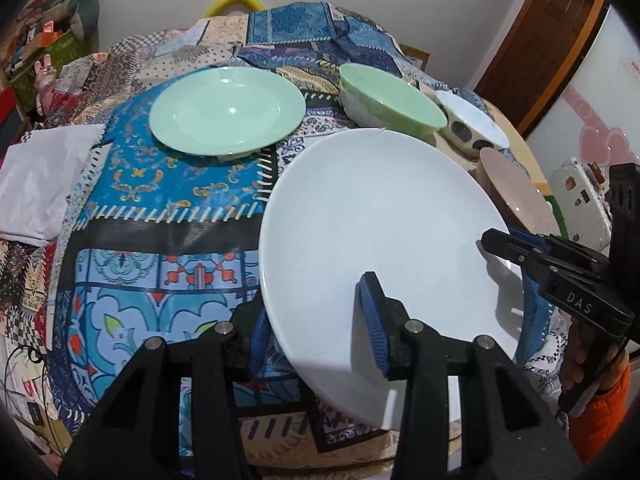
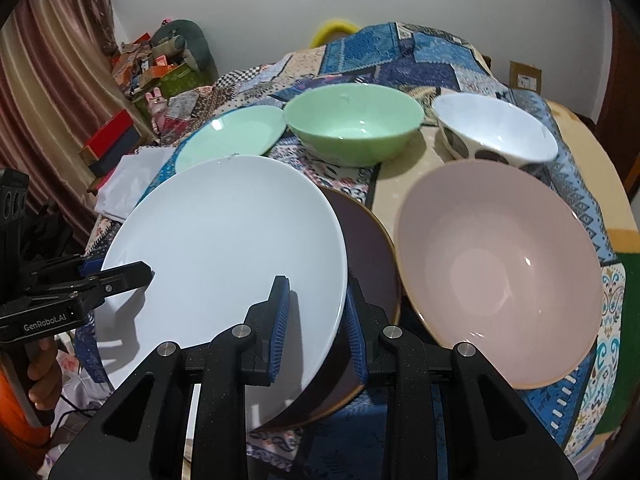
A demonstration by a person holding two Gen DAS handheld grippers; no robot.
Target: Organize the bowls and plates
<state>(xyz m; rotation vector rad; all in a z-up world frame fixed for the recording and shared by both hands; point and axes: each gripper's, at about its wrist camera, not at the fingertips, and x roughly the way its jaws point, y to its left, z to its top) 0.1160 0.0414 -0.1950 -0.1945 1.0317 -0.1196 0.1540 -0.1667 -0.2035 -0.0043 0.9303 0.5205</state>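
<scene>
Your left claw (image 1: 316, 320) grips the near rim of the white plate (image 1: 384, 216), one pad on top, the other beneath. Your right claw (image 1: 496, 242) clamps the same plate's right edge. The plate sits tilted above the patterned cloth (image 1: 160, 208) on the counter. Beyond it lie a green plate (image 1: 226, 110), a green bowl (image 1: 394, 100), a spotted white bowl (image 1: 470, 122) and a pink bowl (image 1: 516, 192).

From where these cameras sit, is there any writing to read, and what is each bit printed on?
"DAS": white letters on the black body of the right gripper, seen from the left wrist.
"GenRobot.AI": white letters on the black body of the left gripper, seen from the right wrist.
Too small or blurred to read: the red marks on the white panel, the label on the cardboard piece, and print on the boxes by the wall.
</scene>
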